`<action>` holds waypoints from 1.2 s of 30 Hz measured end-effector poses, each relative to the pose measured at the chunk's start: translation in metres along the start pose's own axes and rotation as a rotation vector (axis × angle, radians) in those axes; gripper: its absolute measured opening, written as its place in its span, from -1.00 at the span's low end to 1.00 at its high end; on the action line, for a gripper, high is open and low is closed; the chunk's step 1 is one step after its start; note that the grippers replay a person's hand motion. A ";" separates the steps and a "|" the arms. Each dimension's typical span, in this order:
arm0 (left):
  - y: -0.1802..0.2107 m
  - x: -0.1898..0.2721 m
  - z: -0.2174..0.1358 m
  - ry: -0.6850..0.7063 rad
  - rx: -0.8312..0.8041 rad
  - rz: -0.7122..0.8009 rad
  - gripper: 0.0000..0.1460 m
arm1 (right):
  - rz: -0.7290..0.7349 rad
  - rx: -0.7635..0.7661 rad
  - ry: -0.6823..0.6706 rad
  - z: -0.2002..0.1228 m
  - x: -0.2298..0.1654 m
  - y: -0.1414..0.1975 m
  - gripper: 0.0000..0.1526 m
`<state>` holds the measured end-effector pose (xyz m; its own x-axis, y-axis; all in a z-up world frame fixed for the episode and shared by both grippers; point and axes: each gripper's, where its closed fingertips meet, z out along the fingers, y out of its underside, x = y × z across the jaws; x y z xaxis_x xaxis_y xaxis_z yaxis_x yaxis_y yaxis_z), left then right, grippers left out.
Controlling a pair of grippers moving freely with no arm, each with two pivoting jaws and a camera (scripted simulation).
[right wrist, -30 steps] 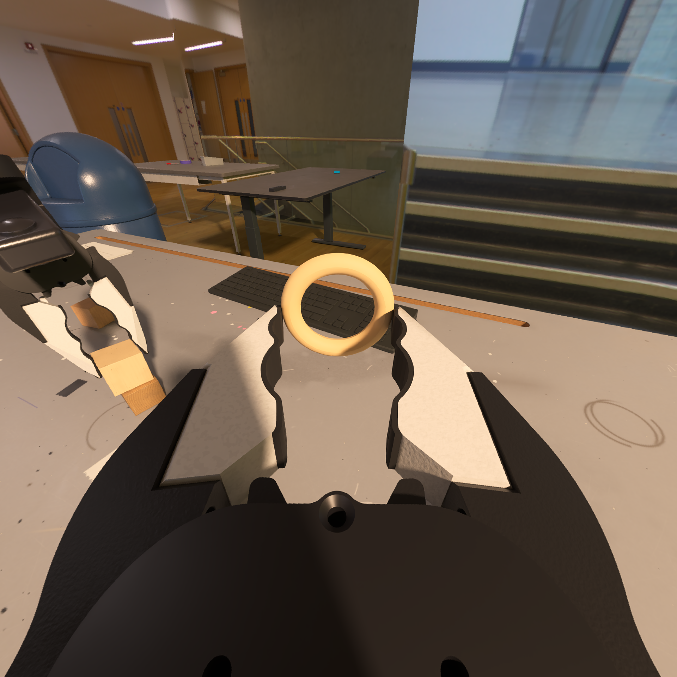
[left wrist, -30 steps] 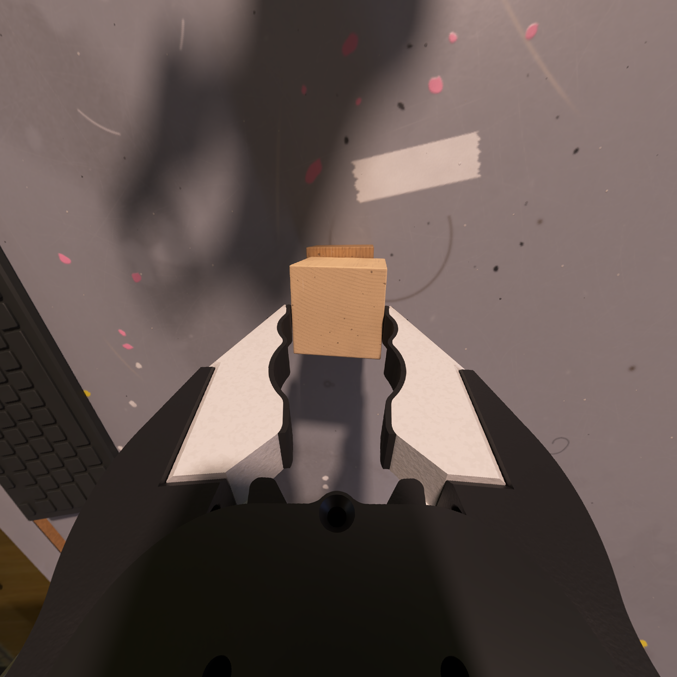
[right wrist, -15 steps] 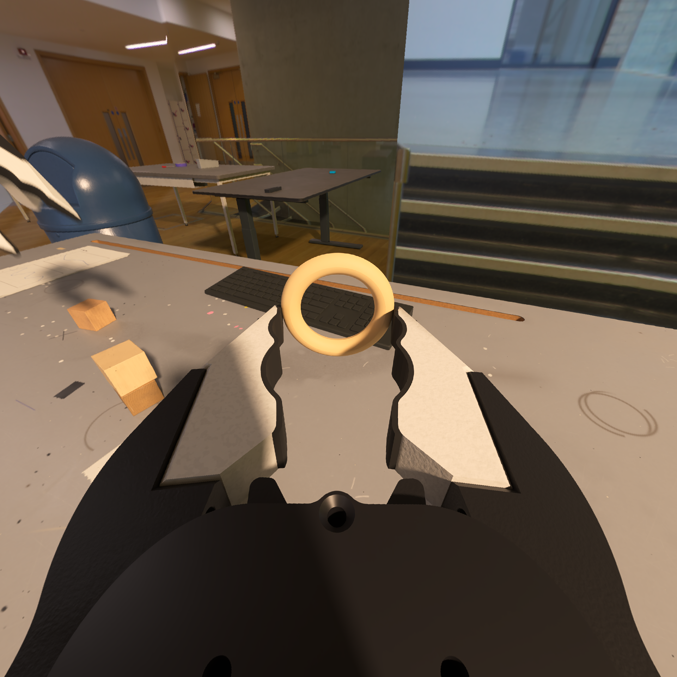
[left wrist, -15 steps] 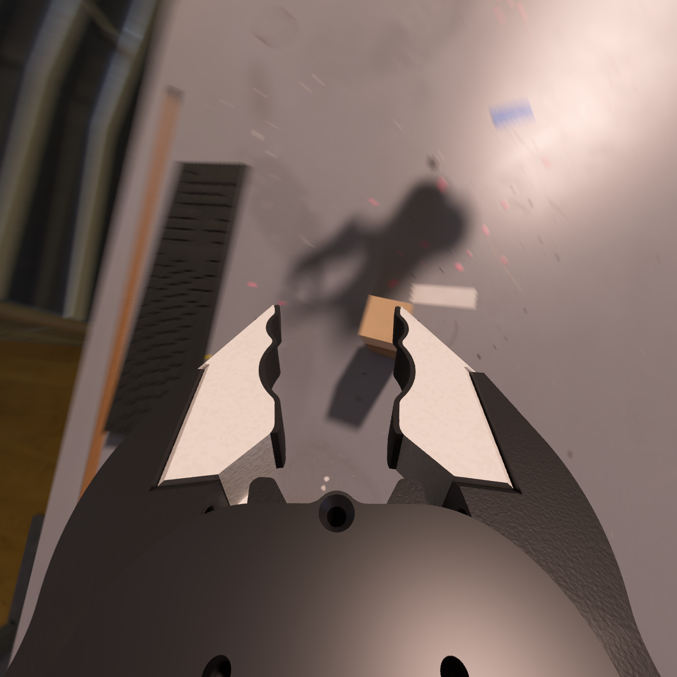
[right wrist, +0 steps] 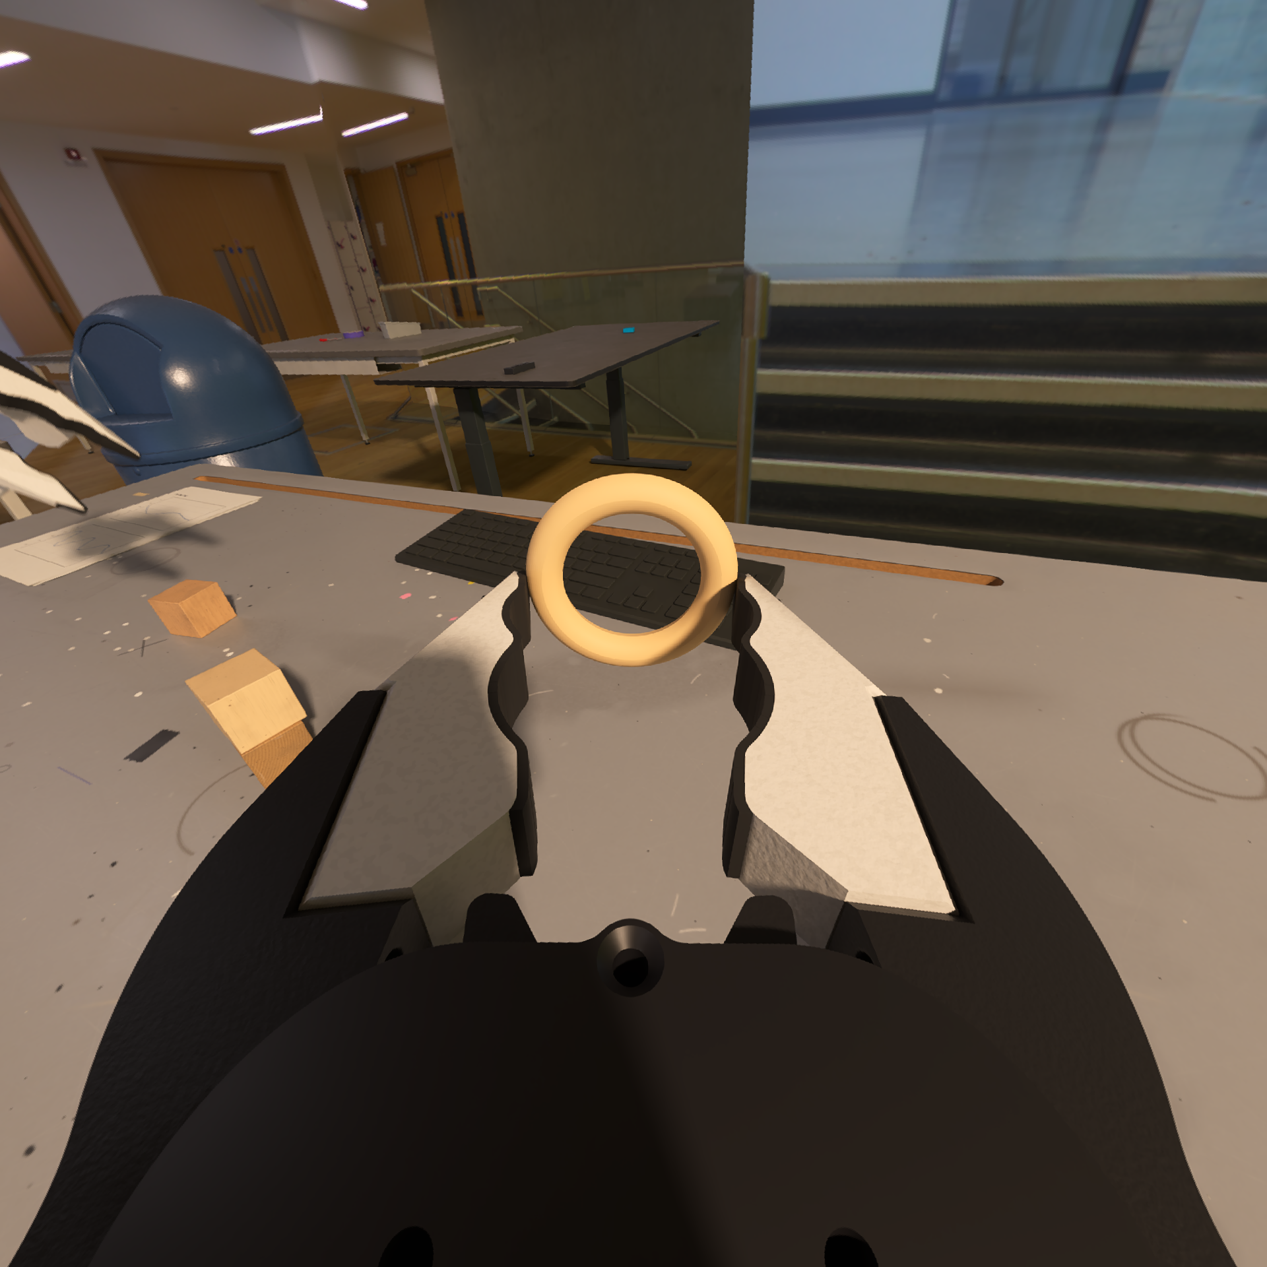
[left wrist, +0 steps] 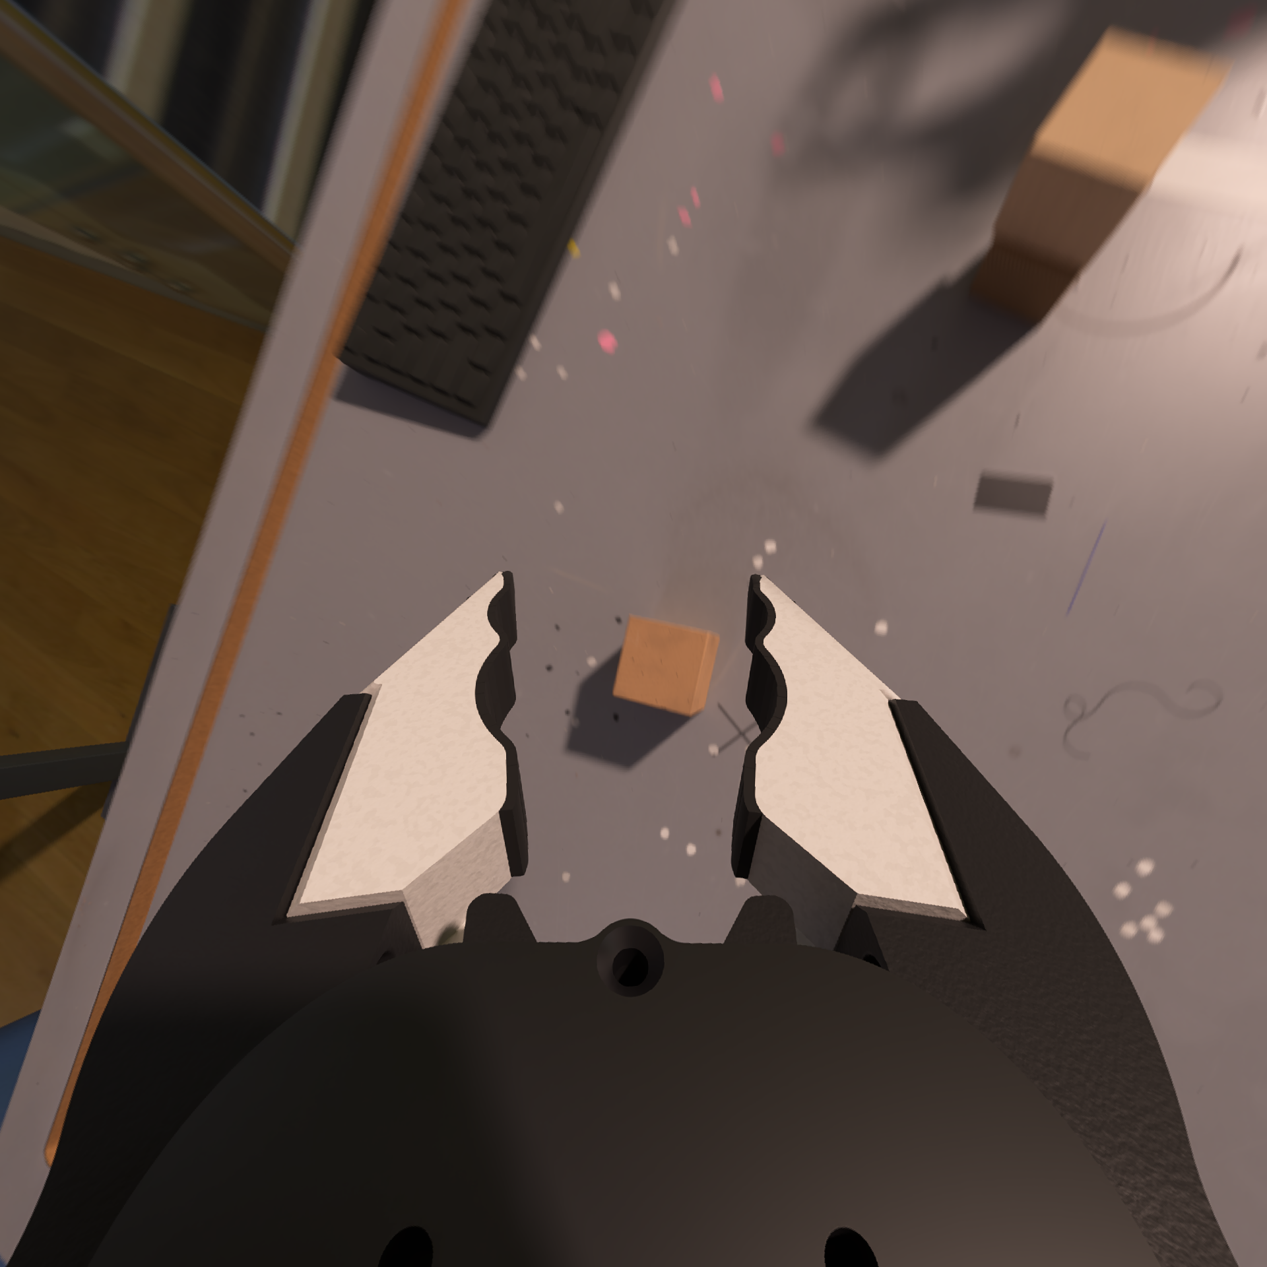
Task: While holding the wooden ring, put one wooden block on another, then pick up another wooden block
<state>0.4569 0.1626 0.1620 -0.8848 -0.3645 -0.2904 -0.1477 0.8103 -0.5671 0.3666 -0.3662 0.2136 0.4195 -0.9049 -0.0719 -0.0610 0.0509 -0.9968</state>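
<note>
The wooden ring (right wrist: 631,569) stays clamped in the right gripper (right wrist: 631,596) above the desk (right wrist: 960,685). Just released, the two-block stack (right wrist: 250,713) stands; the left gripper (left wrist: 629,583), jaws open, now hovers over the third block (left wrist: 664,662).

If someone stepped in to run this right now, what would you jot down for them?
Right gripper: shut on the wooden ring, held above the table.
Left gripper: open, empty, above the lone block, not touching it.
Done: pale block sits on a darker block, near the keyboard.
Left: lower, close on the lone block, lift it, keeping the ring.
</note>
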 end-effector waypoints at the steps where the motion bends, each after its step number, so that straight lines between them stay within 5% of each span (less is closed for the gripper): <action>1: 0.012 0.004 0.010 0.025 -0.038 0.022 -0.07 | 0.000 -0.003 0.002 0.000 0.001 0.001 -0.22; 14: 0.094 0.017 0.087 0.190 -0.310 0.141 -0.13 | -0.009 -0.059 0.019 0.003 0.007 0.014 -0.22; 24: 0.101 0.013 0.082 0.188 -0.333 0.151 -0.33 | -0.008 -0.064 0.011 0.004 0.006 0.016 -0.22; 30: 0.018 -0.008 0.007 0.048 -0.145 0.194 -0.33 | 0.004 -0.054 0.013 0.003 0.007 0.015 -0.22; 36: -0.114 0.066 -0.026 0.142 0.114 0.320 -0.33 | -0.011 -0.064 0.004 0.006 0.001 0.014 -0.22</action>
<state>0.4037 0.0580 0.2275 -0.9319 -0.0266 -0.3617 0.1900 0.8138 -0.5493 0.3719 -0.3641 0.1989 0.4173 -0.9068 -0.0604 -0.1141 0.0136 -0.9934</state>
